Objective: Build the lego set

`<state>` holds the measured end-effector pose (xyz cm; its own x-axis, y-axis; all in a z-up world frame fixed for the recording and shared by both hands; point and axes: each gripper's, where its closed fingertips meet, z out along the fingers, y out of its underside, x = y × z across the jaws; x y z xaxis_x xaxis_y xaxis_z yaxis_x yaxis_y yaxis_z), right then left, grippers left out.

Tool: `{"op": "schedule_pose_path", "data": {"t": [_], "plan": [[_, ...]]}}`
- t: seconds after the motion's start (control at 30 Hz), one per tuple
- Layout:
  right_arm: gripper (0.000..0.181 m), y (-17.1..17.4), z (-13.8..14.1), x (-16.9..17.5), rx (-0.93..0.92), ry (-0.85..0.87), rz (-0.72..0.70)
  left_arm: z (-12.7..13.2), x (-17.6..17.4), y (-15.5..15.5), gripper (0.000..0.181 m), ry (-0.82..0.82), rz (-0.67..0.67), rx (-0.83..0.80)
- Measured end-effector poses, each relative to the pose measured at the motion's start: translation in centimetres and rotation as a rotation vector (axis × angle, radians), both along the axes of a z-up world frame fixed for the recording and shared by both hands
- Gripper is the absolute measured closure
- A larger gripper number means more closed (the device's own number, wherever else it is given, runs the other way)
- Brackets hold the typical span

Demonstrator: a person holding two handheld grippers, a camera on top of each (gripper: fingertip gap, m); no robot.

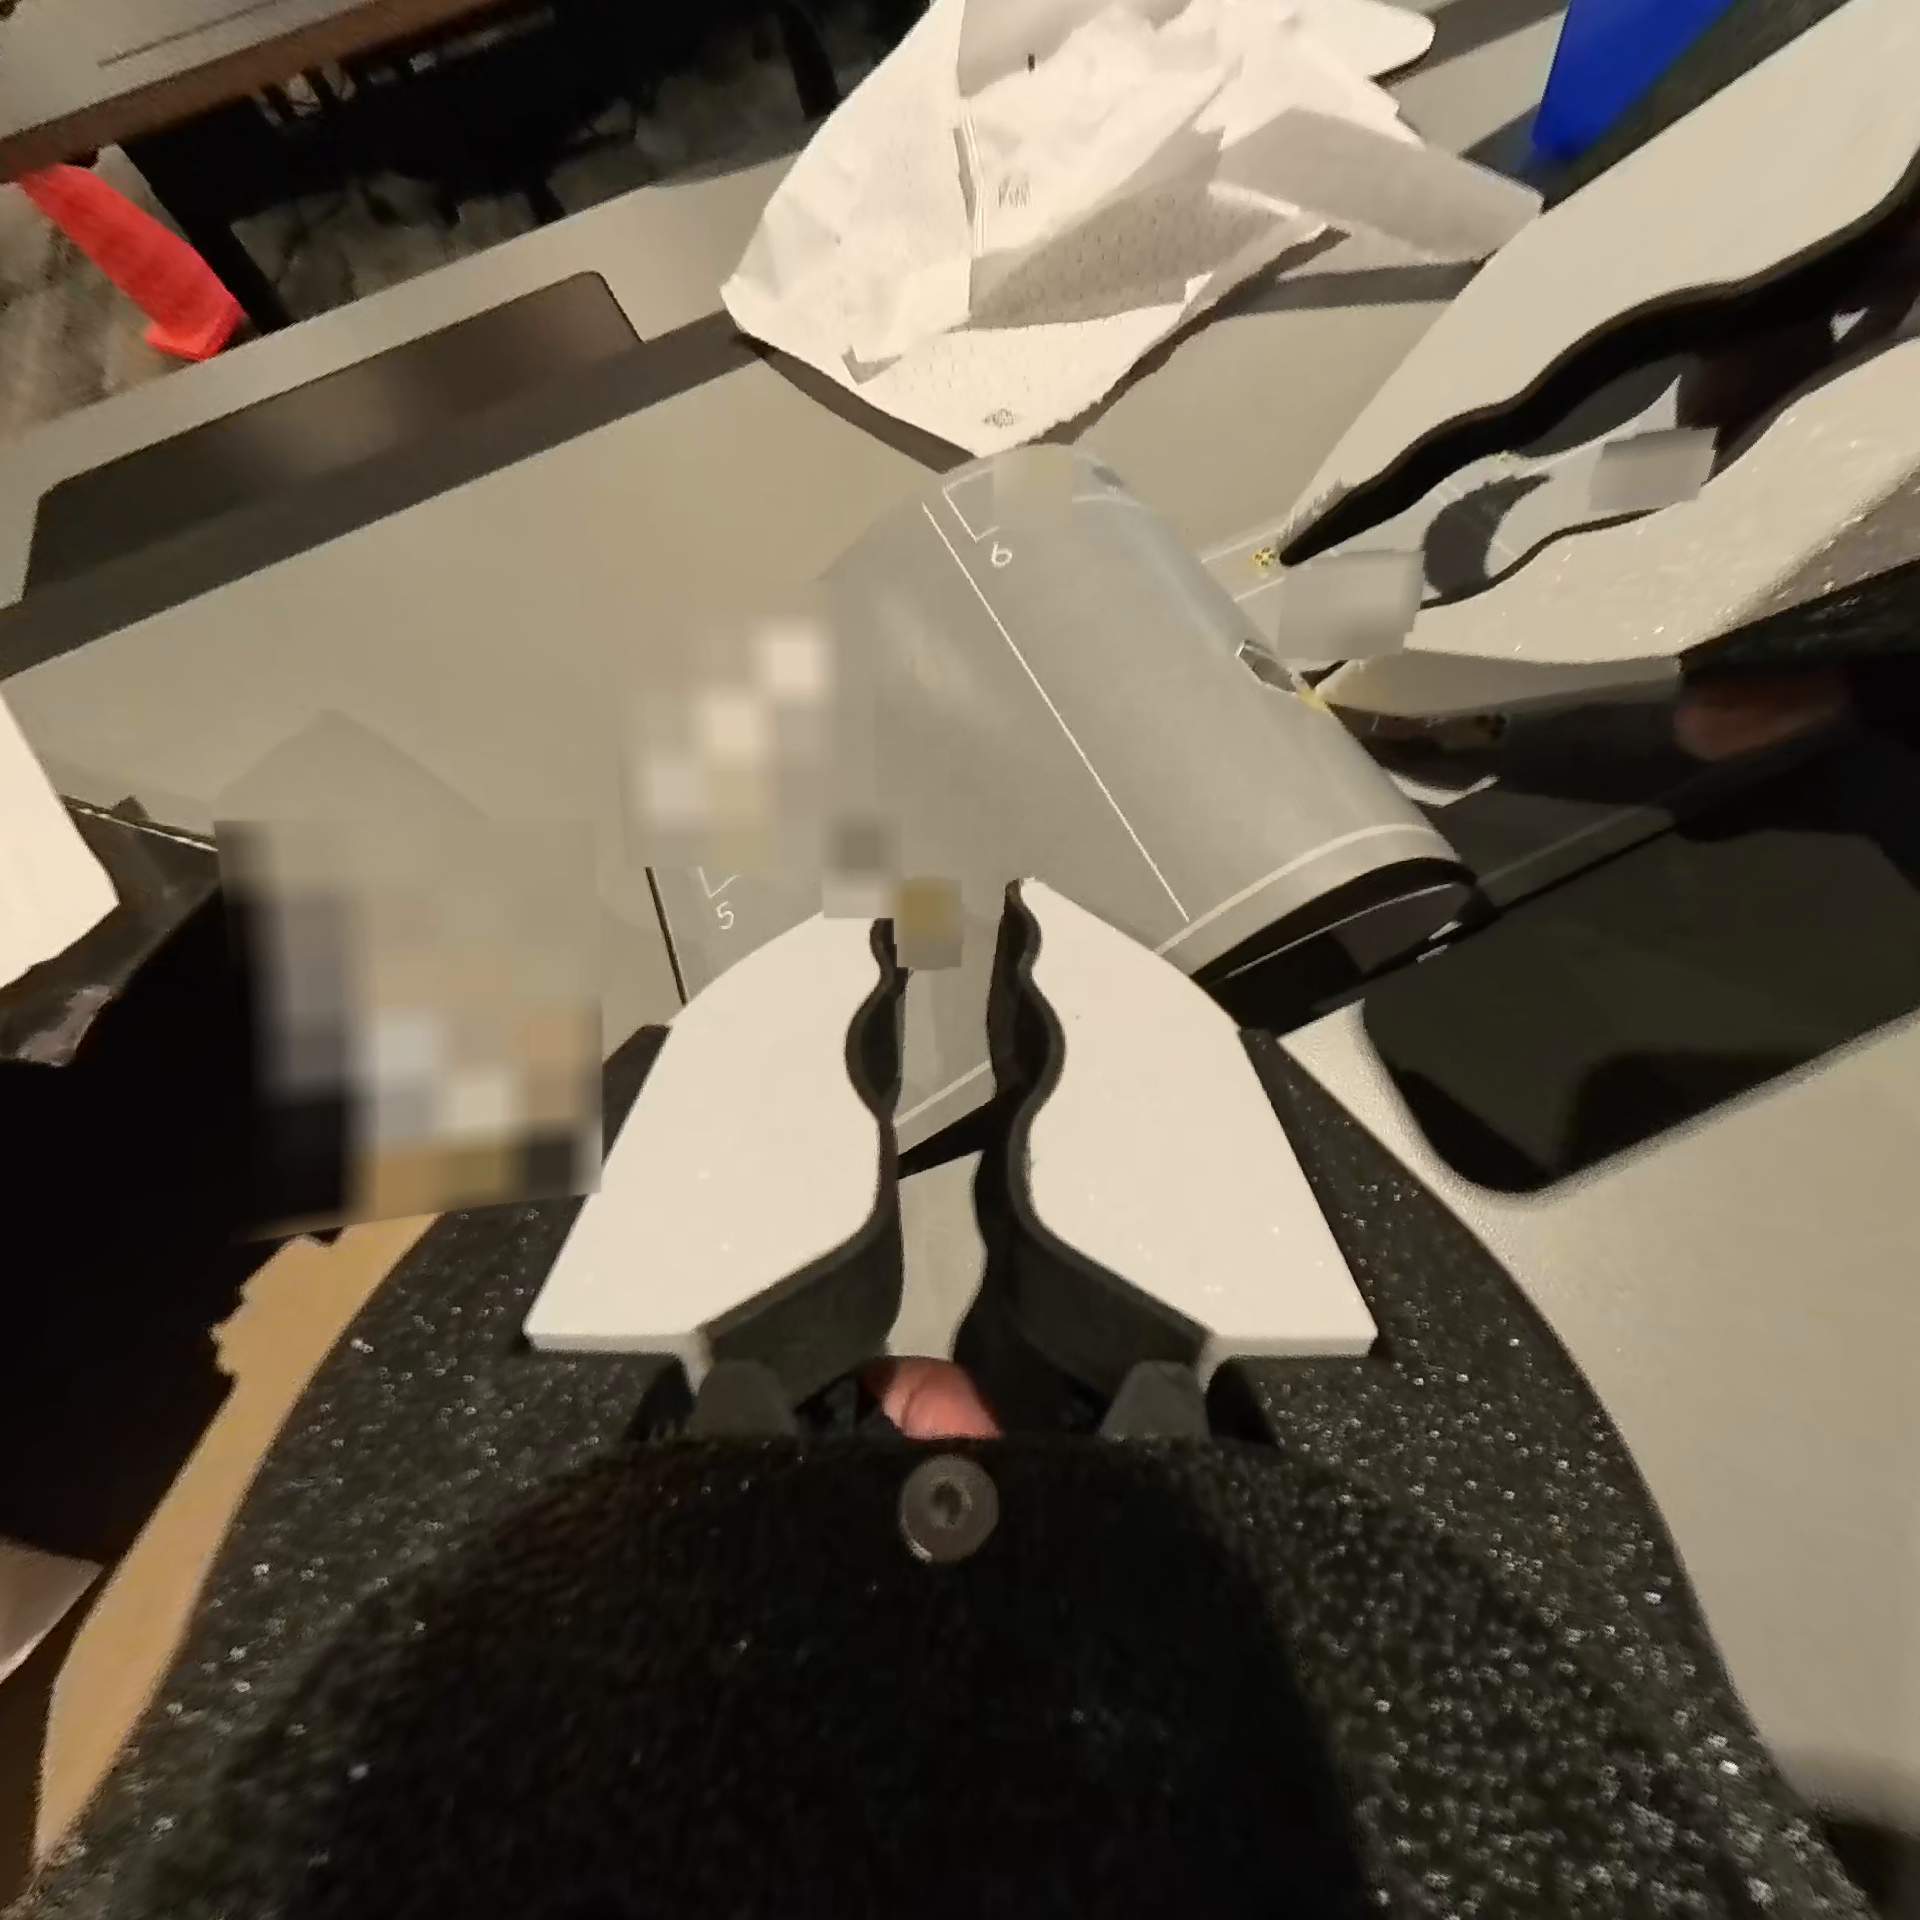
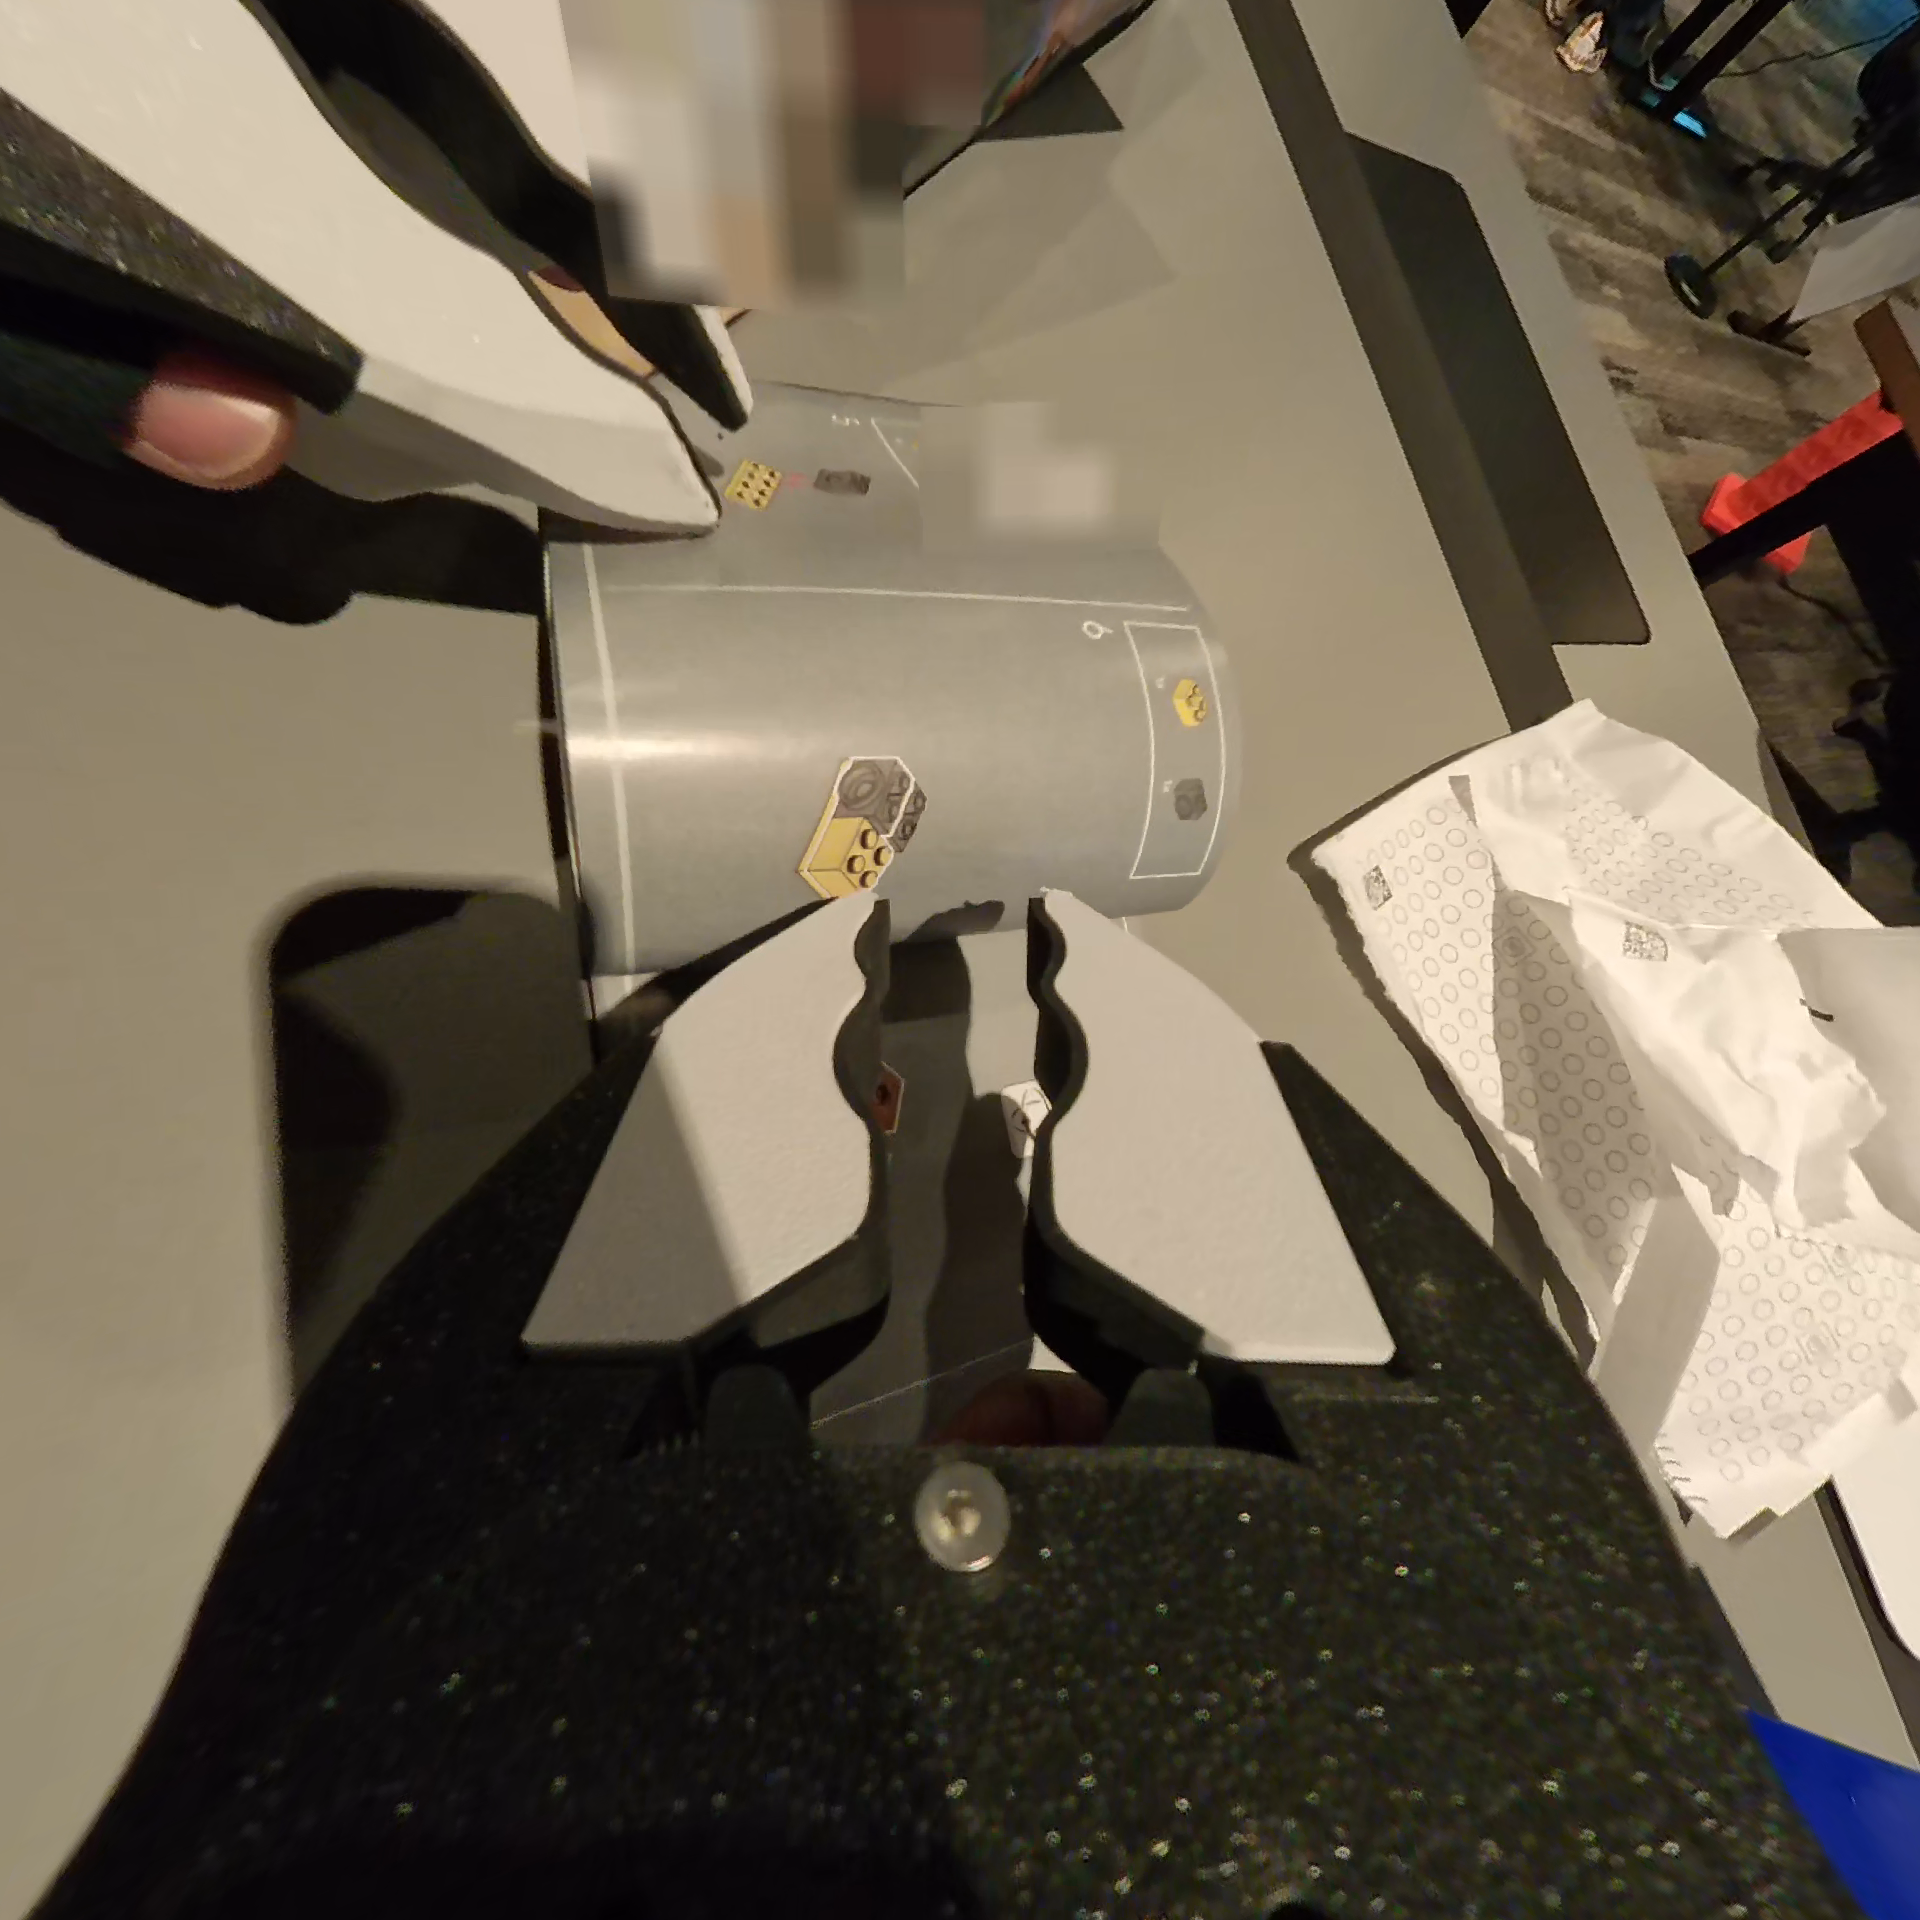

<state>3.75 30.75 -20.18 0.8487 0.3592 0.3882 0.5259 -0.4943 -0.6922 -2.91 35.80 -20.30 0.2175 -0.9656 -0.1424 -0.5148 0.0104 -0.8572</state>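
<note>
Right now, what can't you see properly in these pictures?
- Lego bricks: none visible in either view.
- Instruction booklet: its page curls up, hiding what lies beneath; mosaic patches cover parts in both views.
- Left tongs: left wrist view, mosaic covers the tips.
- Torn paper bag: right wrist view, cut off by the edge.

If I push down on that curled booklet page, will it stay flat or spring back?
The booklet page arches in a smooth curl rather than a crease, so it's probably thin, floppy paper that will spring back once released. Its glossy sheen suggests the right gripper may slip on it. The left gripper looks to be near its edge and could hold it.
</note>
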Motion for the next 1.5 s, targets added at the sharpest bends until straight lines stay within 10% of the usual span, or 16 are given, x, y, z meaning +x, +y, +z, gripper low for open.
{"op": "schedule_pose_path", "data": {"t": [1.5], "plan": [[0.169,-6.6,-3.2,4.6,-0.296,0.113,-0.130,-1.9,0.2,-1.5,0.165,0.127,-0.064,0.005]]}}
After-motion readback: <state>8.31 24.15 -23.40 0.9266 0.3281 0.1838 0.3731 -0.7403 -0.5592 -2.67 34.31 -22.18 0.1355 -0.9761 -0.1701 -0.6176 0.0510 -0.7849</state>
